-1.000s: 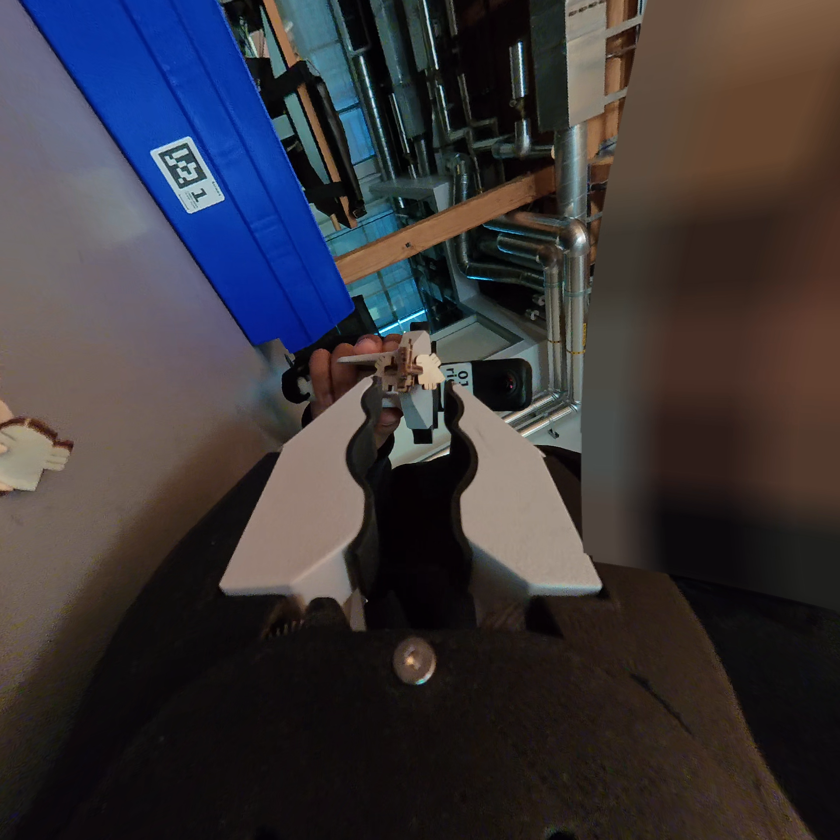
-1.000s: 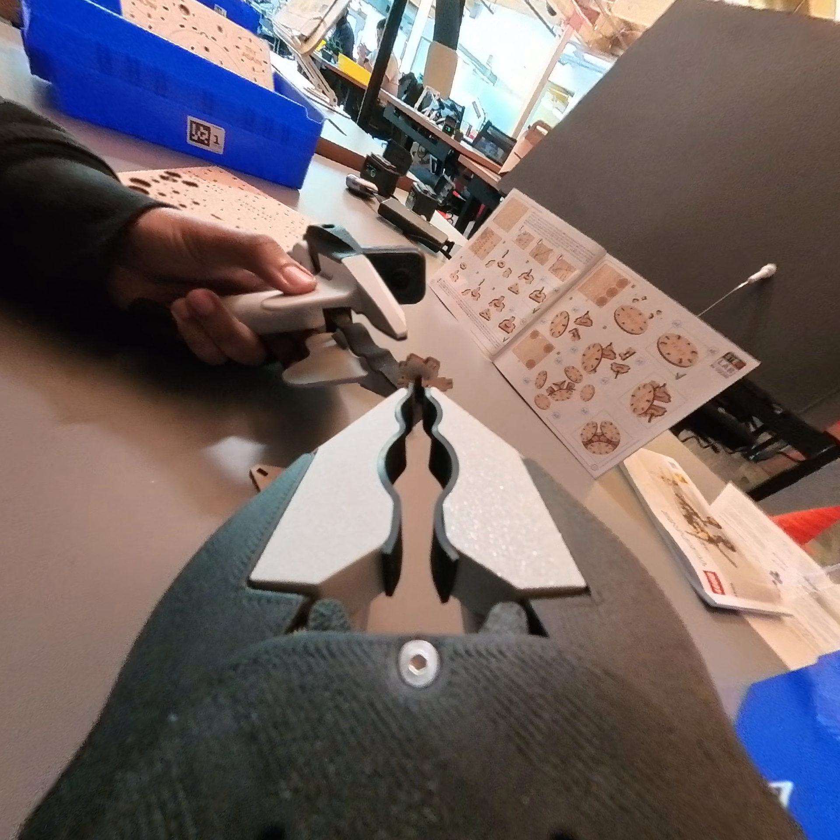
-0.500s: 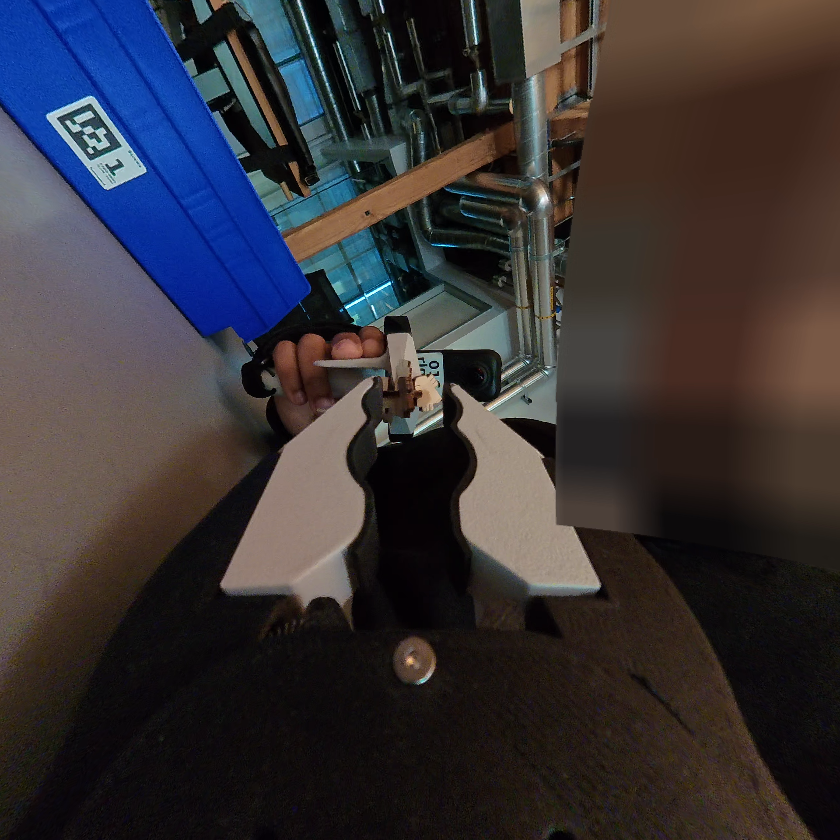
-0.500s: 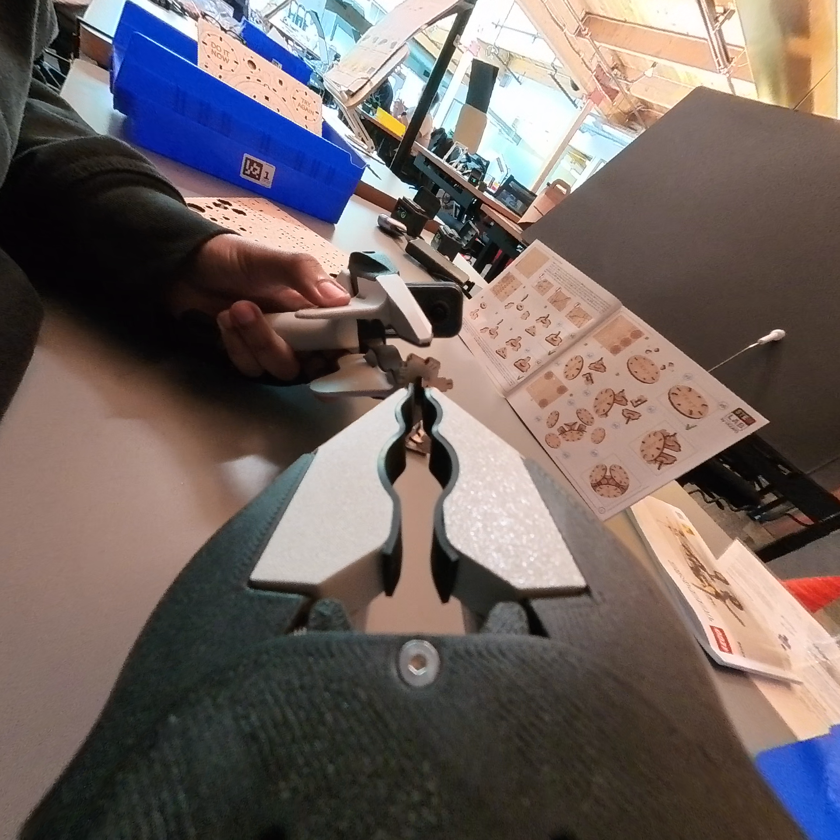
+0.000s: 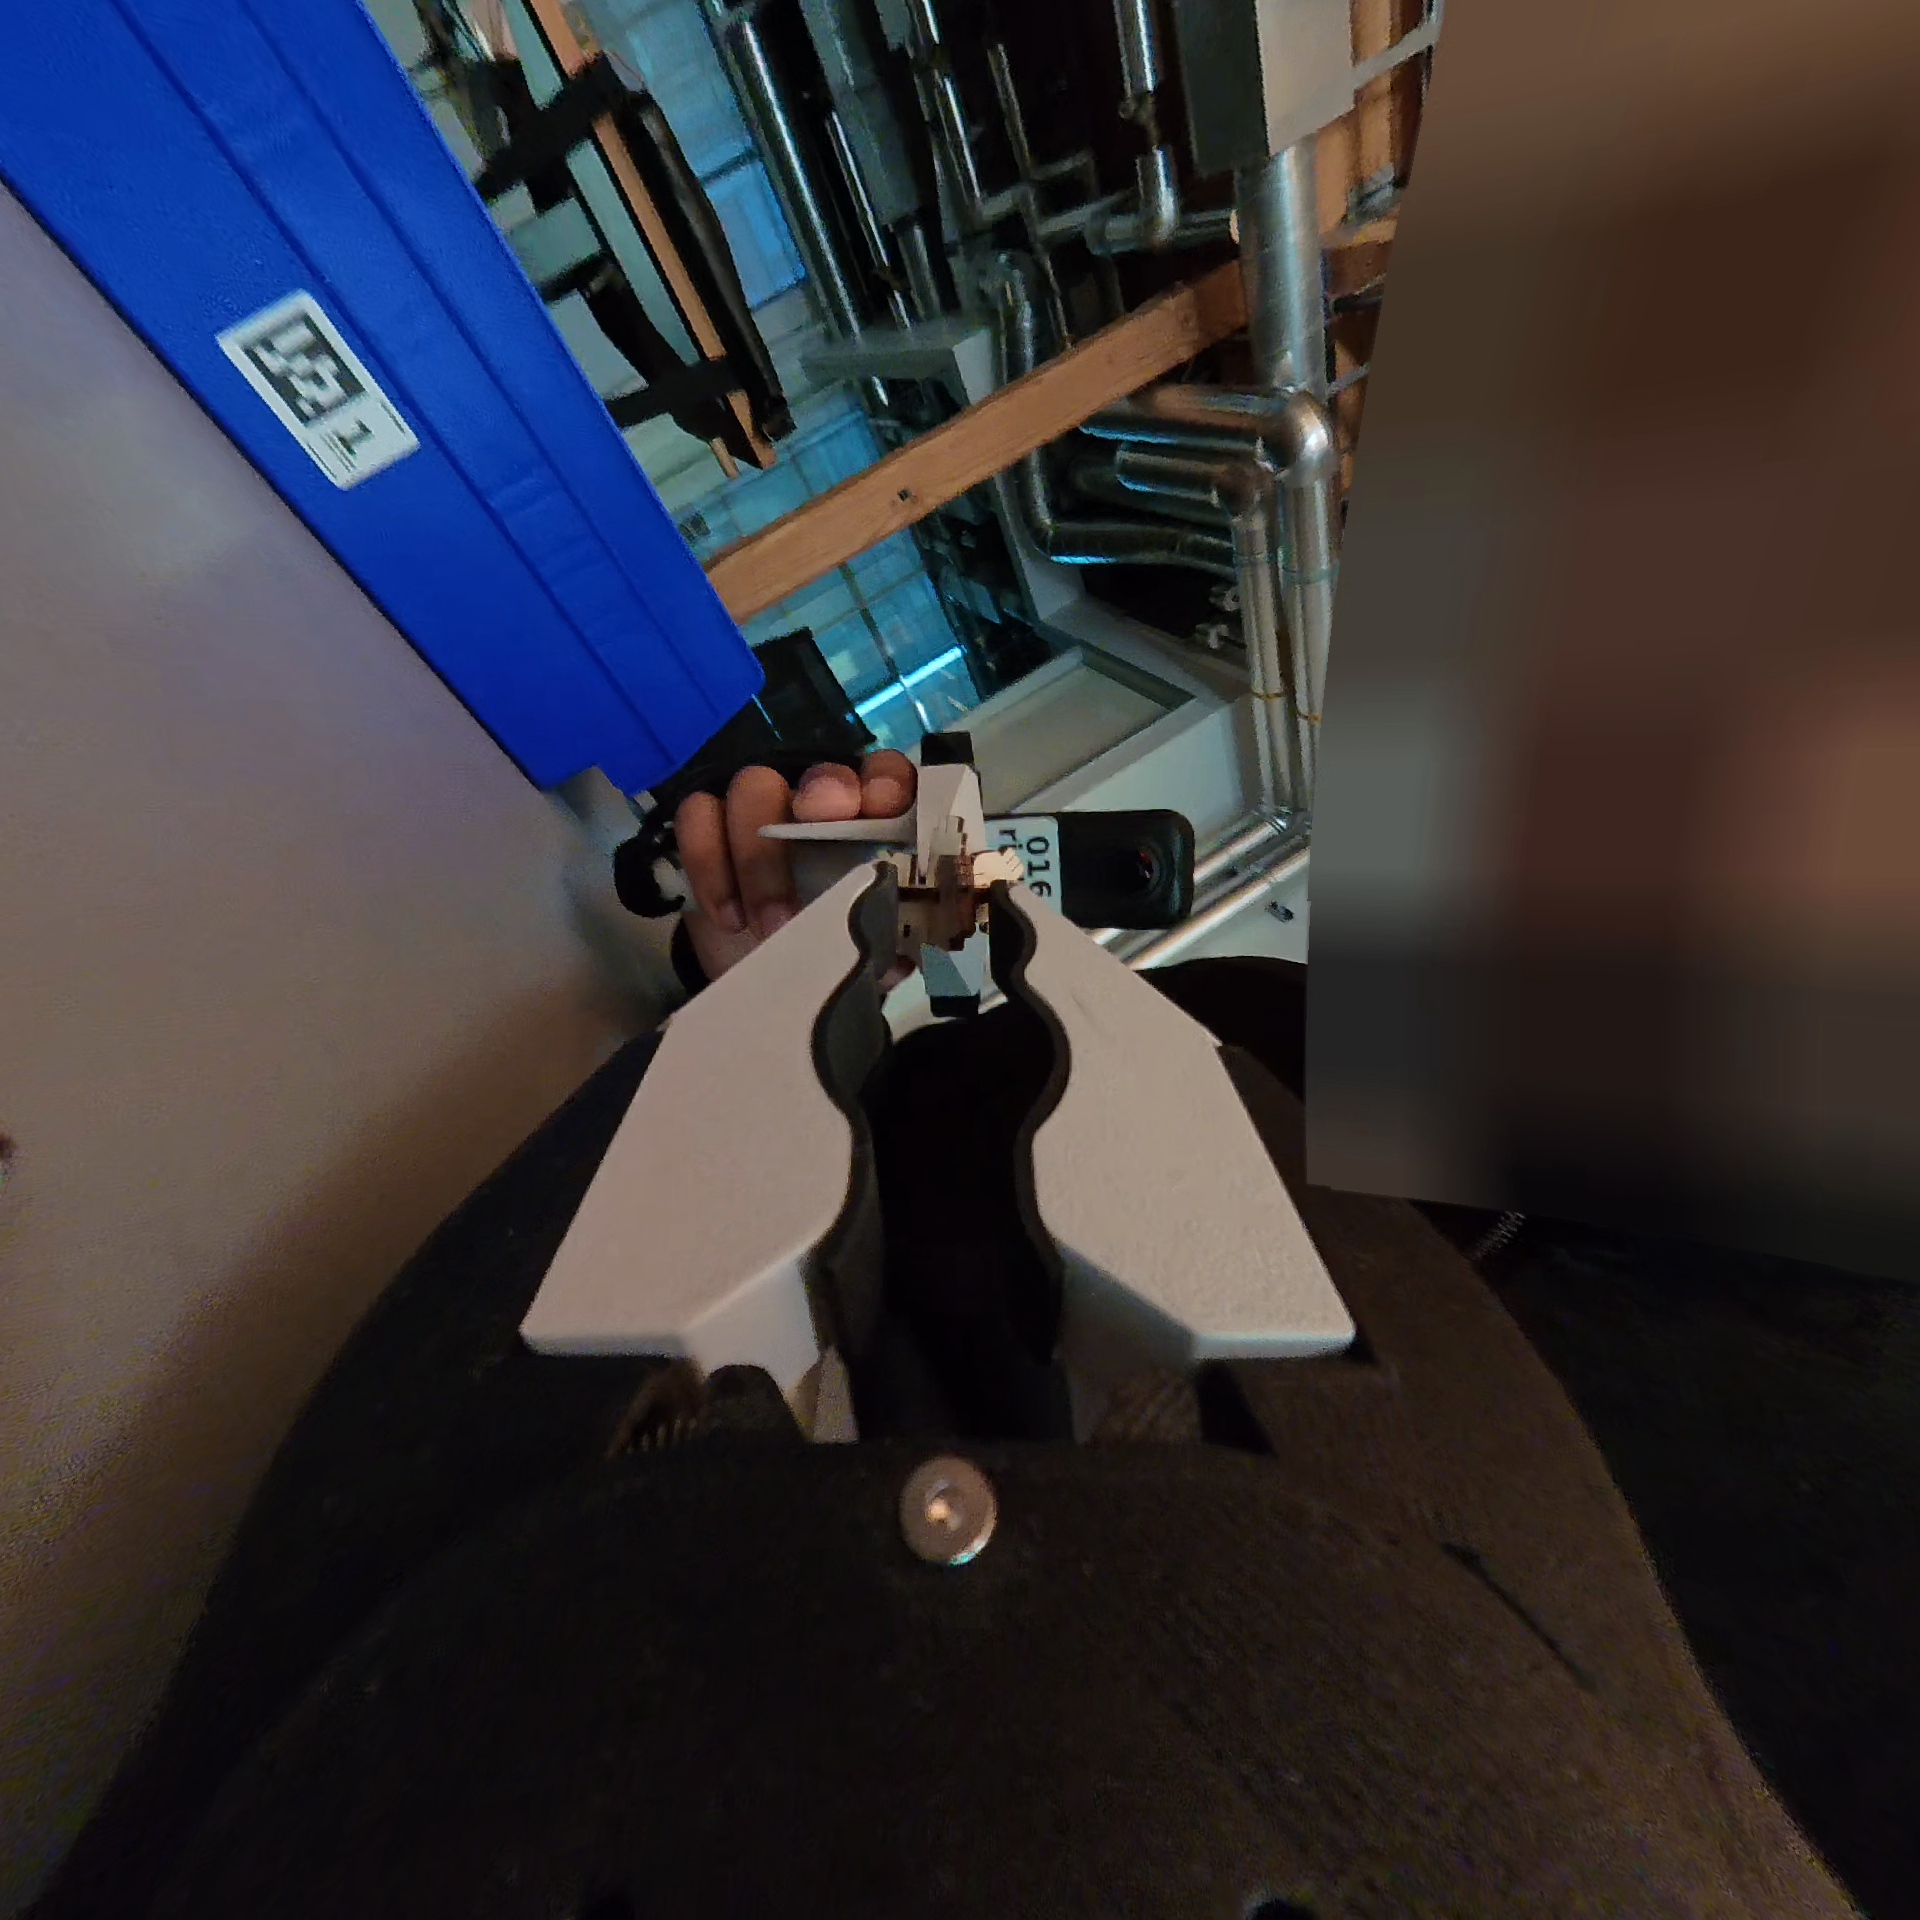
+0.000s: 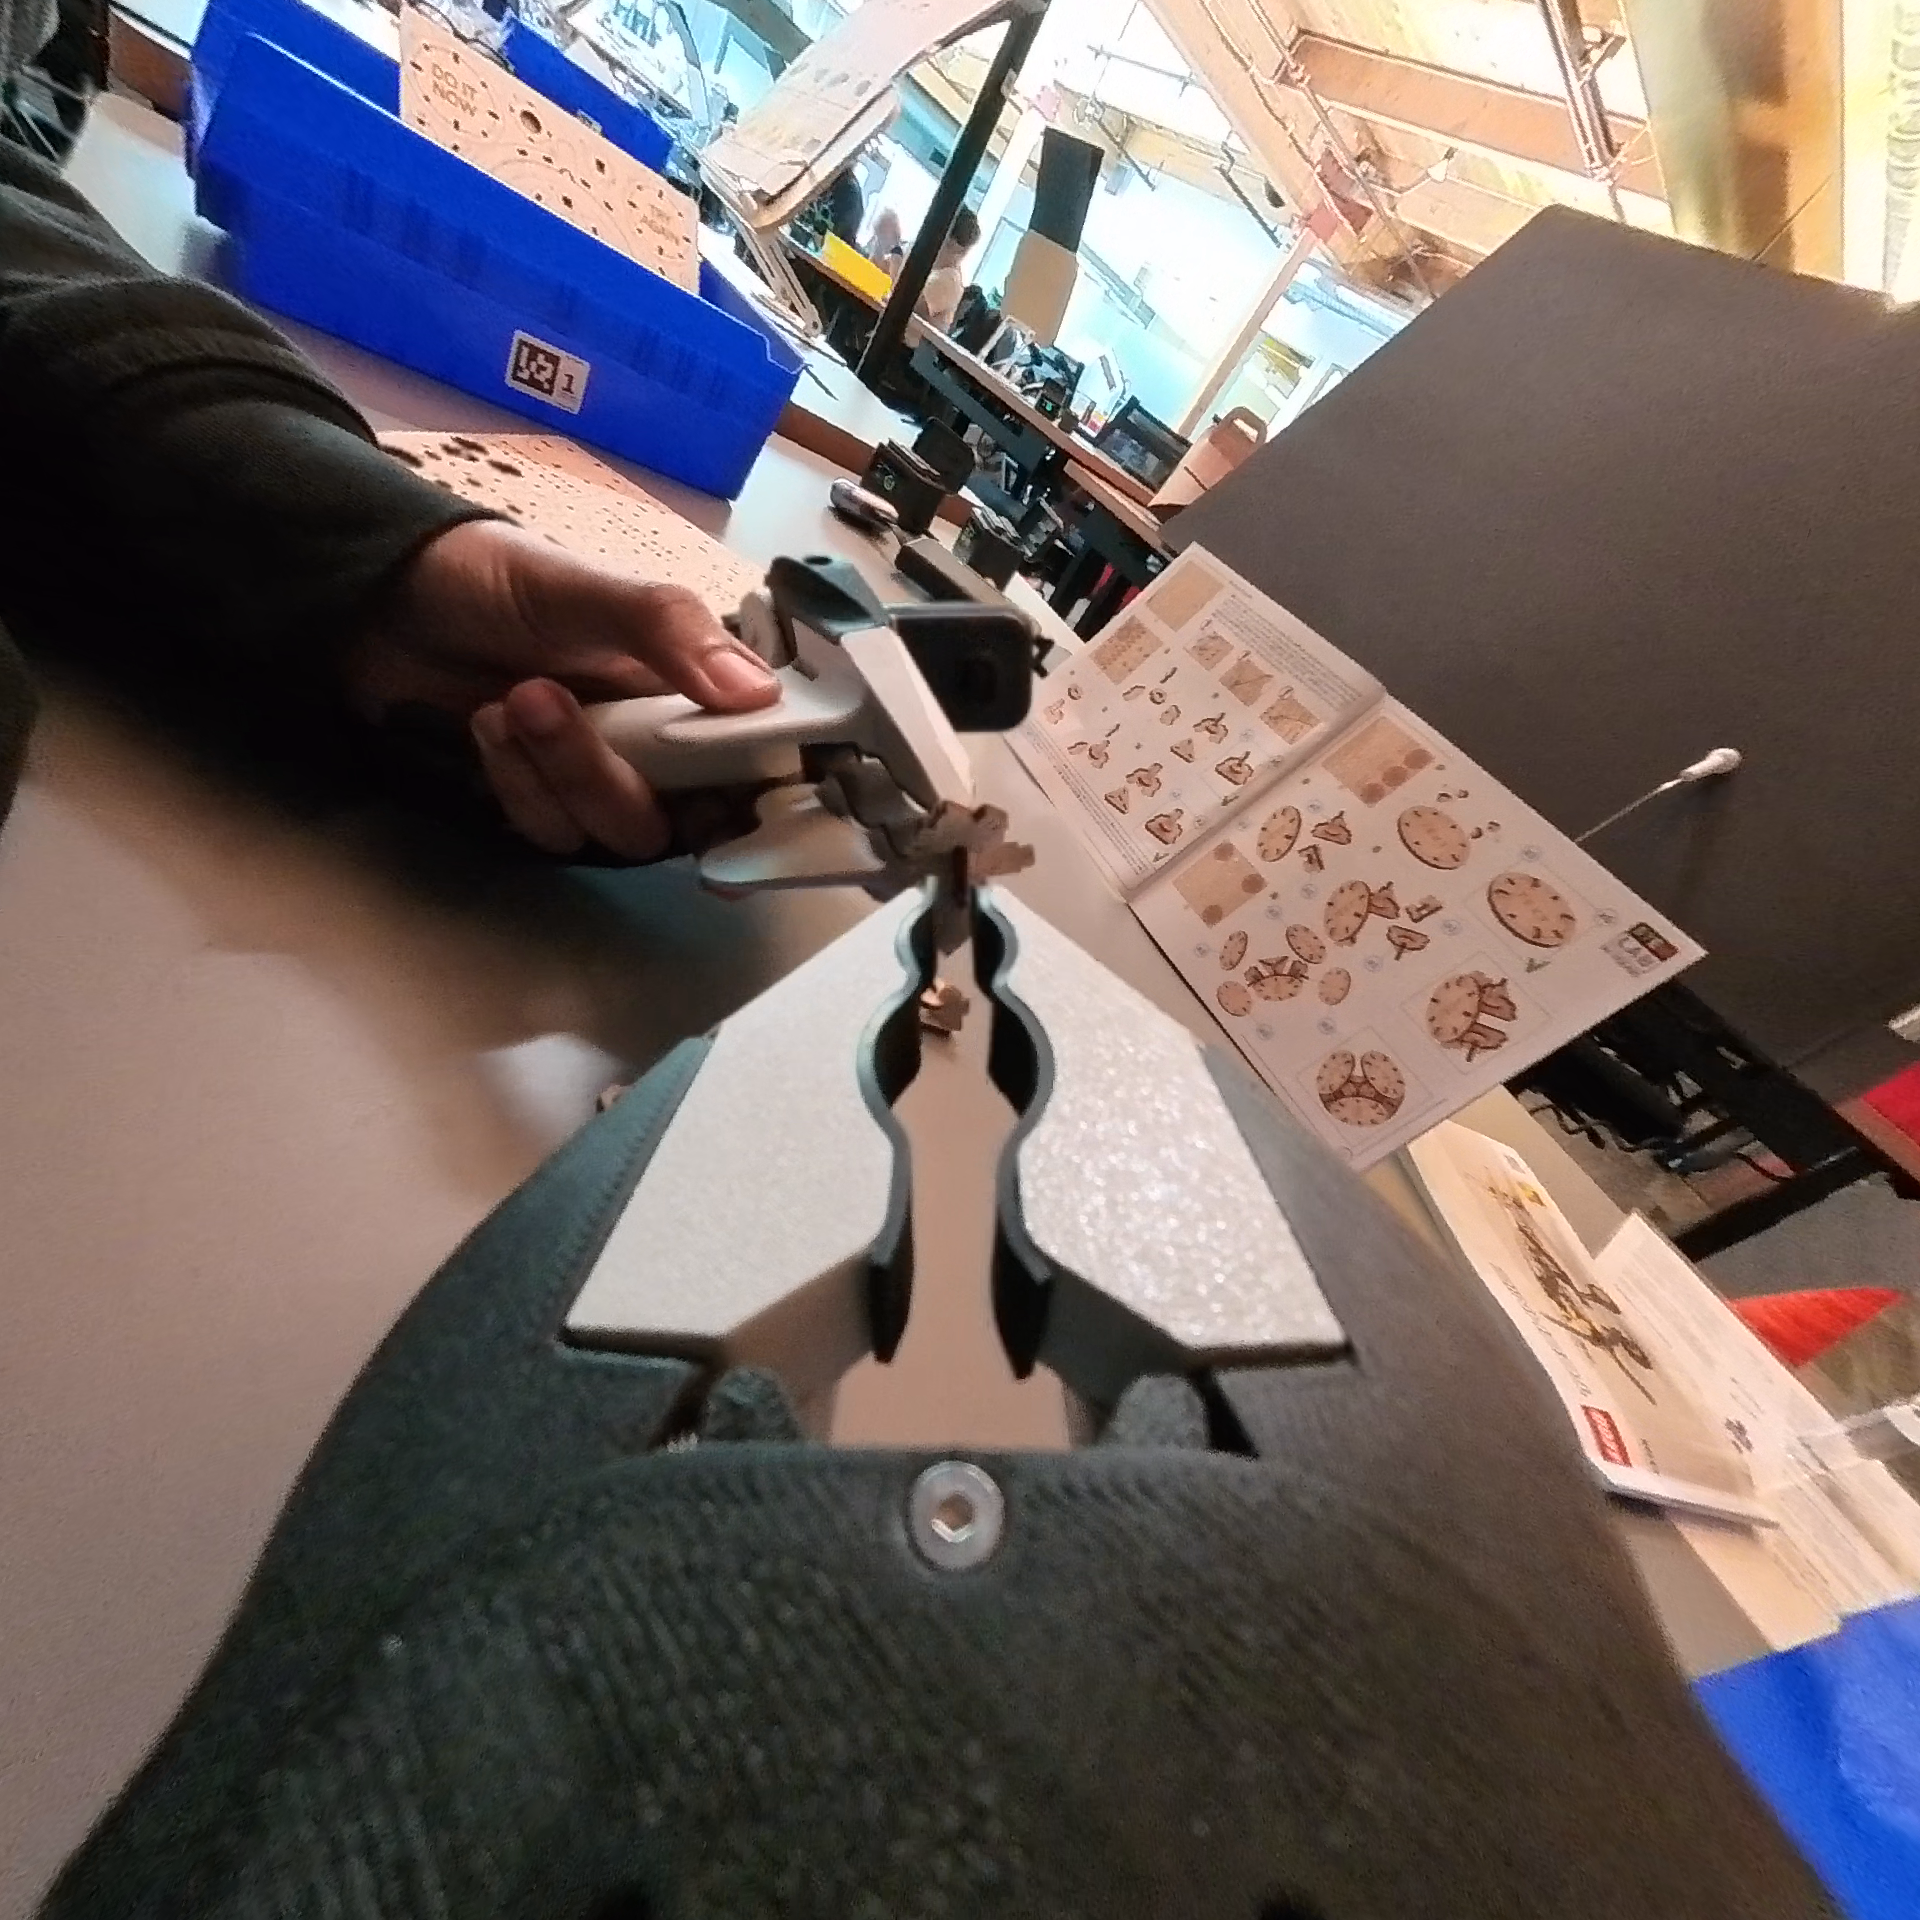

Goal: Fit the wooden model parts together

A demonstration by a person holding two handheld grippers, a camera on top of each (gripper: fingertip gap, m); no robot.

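A small pale wooden assembly [image 5: 940, 914] of slotted laser-cut parts hangs in the air between both grippers. My left gripper [image 5: 940, 899] is shut on it, both pads pressed to its sides. It also shows in the right wrist view [image 6: 966, 836], at the tips of the left gripper [image 6: 904, 831], which a hand [image 6: 582, 644] holds. My right gripper [image 6: 951, 914] stands slightly open, with a thin wooden tab of the assembly between its pads. In the left wrist view one of the right gripper's fingers [image 5: 948, 795] shows just behind the assembly.
An open instruction booklet [image 6: 1351, 883] lies on the grey table [image 6: 260, 1039] to the right. A loose wooden piece [image 6: 940, 1008] lies under my right jaws. A blue bin [image 6: 468, 281] and a punched wooden sheet [image 6: 582, 499] sit at far left. A dark panel [image 6: 1610, 520] stands behind.
My left jaws have closed in on the wooden assembly. My right jaws, shut on its tab before, have parted a little. Both grippers have stayed tip to tip.
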